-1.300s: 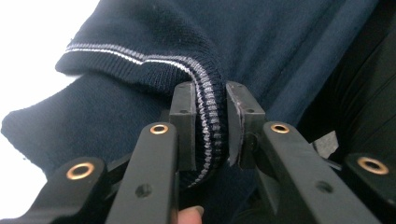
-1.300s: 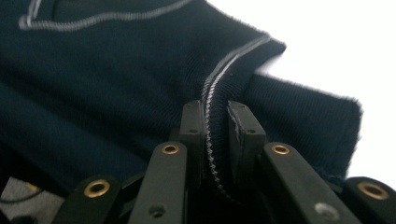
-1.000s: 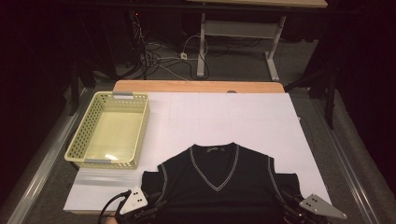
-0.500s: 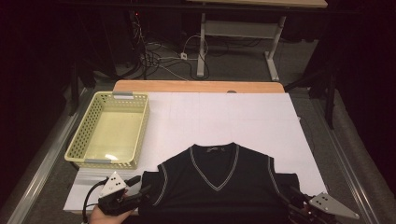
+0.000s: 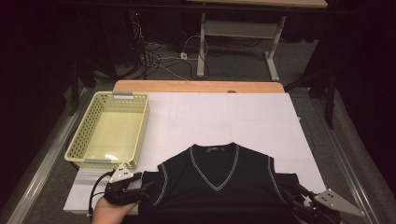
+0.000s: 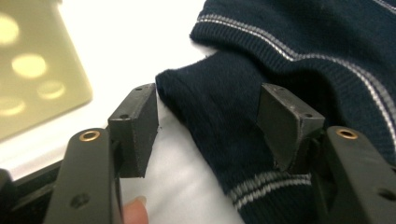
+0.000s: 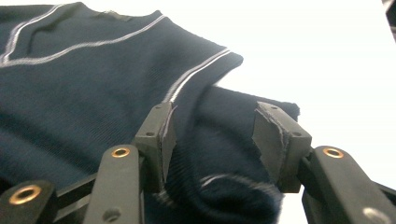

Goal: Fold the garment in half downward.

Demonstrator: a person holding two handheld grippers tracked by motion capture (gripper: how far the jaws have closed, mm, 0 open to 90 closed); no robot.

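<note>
Both grippers' jaws just opened, L gripper [image 5: 140, 189] slid outward off navy knit V-neck sweater [image 5: 219, 186]; folded sleeves may spring back.

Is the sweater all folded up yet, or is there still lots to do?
Not yet. Done: the sweater lies flat, front up, on the white sheet. In hand: the left gripper and right gripper have just been opening, each with a folded sleeve between its jaws, pads not pressing. Left: probably folding the body; the basket holds nothing yet.
</note>
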